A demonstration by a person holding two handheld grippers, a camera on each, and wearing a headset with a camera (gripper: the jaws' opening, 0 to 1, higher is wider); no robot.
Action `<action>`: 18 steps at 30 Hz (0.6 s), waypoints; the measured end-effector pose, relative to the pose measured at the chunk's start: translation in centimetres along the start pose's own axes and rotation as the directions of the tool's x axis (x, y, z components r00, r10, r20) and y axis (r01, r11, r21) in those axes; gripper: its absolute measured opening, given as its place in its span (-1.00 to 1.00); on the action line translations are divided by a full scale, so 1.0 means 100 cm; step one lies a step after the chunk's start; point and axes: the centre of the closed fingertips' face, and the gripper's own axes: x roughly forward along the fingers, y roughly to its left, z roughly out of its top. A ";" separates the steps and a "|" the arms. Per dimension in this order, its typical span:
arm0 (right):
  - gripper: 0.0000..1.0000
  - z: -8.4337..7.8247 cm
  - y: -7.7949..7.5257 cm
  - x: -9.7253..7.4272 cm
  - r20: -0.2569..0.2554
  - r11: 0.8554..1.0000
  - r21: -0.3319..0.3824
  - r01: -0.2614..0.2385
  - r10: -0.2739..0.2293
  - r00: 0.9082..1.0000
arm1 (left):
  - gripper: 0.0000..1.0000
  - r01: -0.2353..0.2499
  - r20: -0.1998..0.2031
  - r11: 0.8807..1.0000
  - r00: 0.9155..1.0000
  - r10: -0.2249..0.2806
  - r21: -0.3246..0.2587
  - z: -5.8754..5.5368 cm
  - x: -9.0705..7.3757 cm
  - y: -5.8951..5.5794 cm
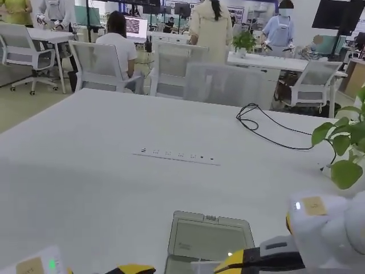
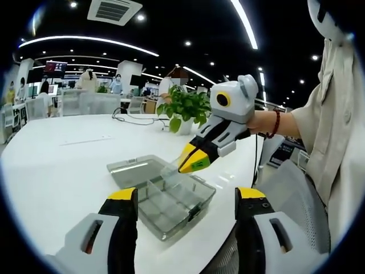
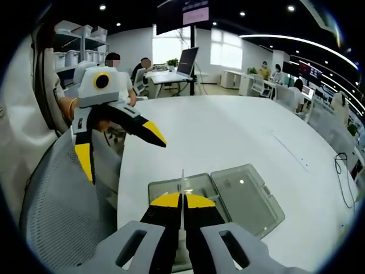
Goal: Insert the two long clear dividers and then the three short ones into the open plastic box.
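1. The open plastic box [image 2: 171, 208] is sitting on the white table [image 1: 85, 188], close to the near edge and directly in front of the person.
2. Its lid [image 3: 245, 197] is lying folded back flat on the table beside the base.
3. The right gripper [image 3: 182, 200] is clenching a thin clear divider [image 3: 182, 181] between its closed yellow-tipped jaws.
4. The divider is standing upright, edge-on to the right gripper view, over the base of the box. Whether its lower edge is touching the box cannot be told.
5. The left gripper [image 2: 187, 197] is hovering near the box with its jaws spread wide and grasping nothing. In the left gripper view the base is lying between and beyond them.
6. A power strip [image 1: 177, 155] is lying mid-table, well apart from the box.
7. A black cable [image 1: 268, 131] is running across the far right of the table toward a potted plant [image 1: 342, 151].
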 end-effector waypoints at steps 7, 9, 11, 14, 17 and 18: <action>-0.95 -0.002 -0.004 0.008 -0.016 1.000 0.024 -0.002 0.002 1.000 | 0.53 -0.013 -0.003 1.000 1.000 0.013 -0.007 -0.001 0.002 0.004; -0.95 -0.003 -0.005 0.011 -0.025 1.000 0.027 0.000 0.000 1.000 | 0.58 -0.023 -0.004 1.000 1.000 0.023 -0.009 -0.001 0.002 0.006; -0.95 -0.004 -0.004 0.013 -0.028 0.999 0.049 -0.010 0.011 1.000 | 0.62 -0.032 -0.005 0.999 0.999 0.032 -0.011 -0.001 0.003 0.009; -0.95 -0.007 -0.005 0.016 -0.043 0.999 0.052 -0.012 0.014 0.999 | 0.65 -0.041 -0.008 0.999 0.999 0.041 -0.014 -0.002 0.004 0.011; -0.95 -0.010 -0.005 0.018 -0.061 0.998 0.055 -0.010 0.013 0.998 | 0.67 -0.049 -0.015 0.999 0.999 0.049 -0.016 -0.003 0.004 0.013; -0.95 -0.011 -0.005 0.018 -0.066 0.999 0.054 -0.007 0.011 0.998 | 0.67 -0.050 -0.018 0.999 0.999 0.049 -0.016 -0.004 0.004 0.014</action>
